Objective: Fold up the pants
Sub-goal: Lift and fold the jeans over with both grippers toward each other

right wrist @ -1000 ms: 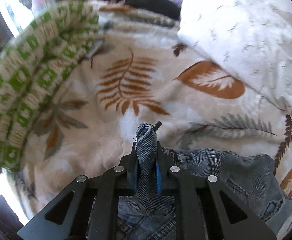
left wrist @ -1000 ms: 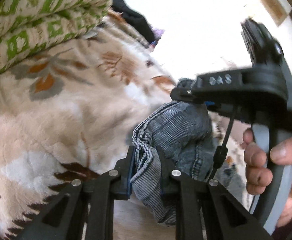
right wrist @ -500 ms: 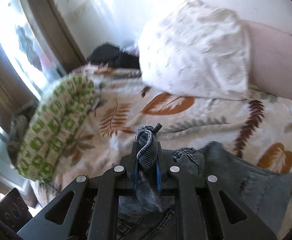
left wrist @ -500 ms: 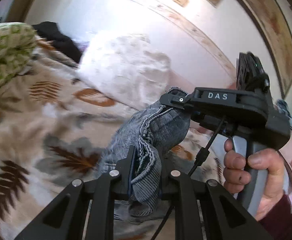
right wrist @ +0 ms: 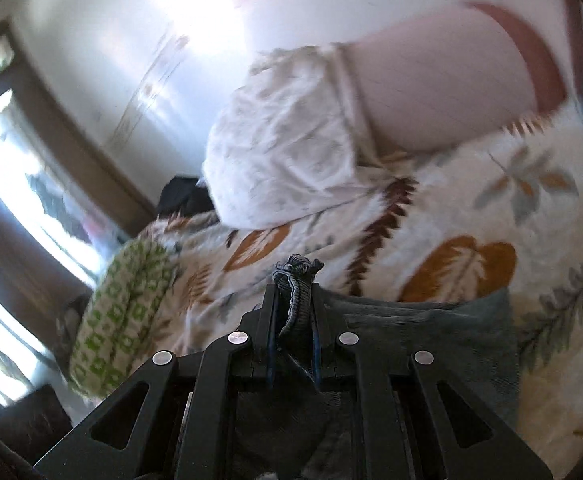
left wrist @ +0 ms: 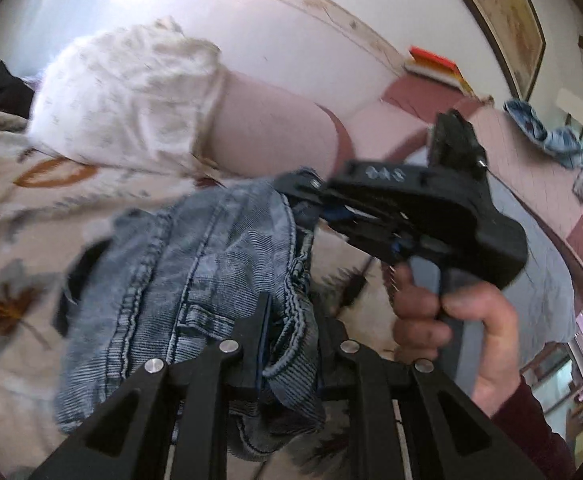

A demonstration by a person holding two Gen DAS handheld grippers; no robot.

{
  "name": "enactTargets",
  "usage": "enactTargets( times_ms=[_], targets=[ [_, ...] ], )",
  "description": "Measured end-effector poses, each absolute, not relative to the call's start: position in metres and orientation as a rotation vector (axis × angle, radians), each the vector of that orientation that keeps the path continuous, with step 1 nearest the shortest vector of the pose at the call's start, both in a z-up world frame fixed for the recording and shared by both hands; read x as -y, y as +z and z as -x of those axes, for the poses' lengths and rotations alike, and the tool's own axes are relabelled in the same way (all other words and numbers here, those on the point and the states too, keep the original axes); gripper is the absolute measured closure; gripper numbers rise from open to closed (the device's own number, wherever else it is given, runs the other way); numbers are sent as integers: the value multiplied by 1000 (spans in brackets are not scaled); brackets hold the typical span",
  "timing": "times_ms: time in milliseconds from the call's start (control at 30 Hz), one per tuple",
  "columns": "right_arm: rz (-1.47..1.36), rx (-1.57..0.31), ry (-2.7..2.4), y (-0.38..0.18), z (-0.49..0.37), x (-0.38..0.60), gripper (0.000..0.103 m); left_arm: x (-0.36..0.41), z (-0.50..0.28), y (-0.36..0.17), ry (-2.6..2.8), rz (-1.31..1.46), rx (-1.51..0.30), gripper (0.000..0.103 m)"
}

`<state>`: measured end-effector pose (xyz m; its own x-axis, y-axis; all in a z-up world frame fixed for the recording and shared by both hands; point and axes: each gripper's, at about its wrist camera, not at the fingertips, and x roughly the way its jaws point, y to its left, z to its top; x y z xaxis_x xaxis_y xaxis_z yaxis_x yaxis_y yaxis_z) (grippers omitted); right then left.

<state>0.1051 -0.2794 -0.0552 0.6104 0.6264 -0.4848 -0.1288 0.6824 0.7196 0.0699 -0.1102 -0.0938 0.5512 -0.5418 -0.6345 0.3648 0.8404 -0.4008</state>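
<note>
Home bedroom, leaf-print blanket on bed, white pillow, window

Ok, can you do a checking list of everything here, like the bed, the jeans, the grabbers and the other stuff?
Surface: leaf-print blanket on a bed.
Job's things: blue jeans, bunched and lifted.
Clutter: white pillow, pink pillow, green-patterned cushion, dark clothing.
Grippers: left gripper and right gripper, jaws shut on jeans; hand holds the right one.
Cables: nothing seen.
Surroundings: wall, window, framed picture.
</note>
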Motion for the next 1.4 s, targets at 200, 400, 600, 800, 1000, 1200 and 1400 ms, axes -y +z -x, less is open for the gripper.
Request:
enactTargets(
  times_ms=[200,400,600,800,1000,1200,1400],
  targets=[
    [-775,-834,441,-90,-120,317,91,146,-76,-118,-608,248,-889,85],
    [-793,-892,412,-121,-125,341,91,165,-78,-146,-648,251,-966,88],
    [-771,-957,380,-149,-121,357,91,187,-65,-156,-723,208,-985,89],
    [-736,-986,354,-160,-113,372,91,193,-46,-130,-766,94,-996,89],
    [-736,-980,319,-160,-112,375,91,144,-41,-57,-662,-88,-813,86],
    [-714,-922,300,-145,-108,371,91,49,-87,-78,-376,-106,-829,84],
    [-733,-936,268,-149,-106,364,84,72,-96,-131,-352,-259,-905,87]
  ],
)
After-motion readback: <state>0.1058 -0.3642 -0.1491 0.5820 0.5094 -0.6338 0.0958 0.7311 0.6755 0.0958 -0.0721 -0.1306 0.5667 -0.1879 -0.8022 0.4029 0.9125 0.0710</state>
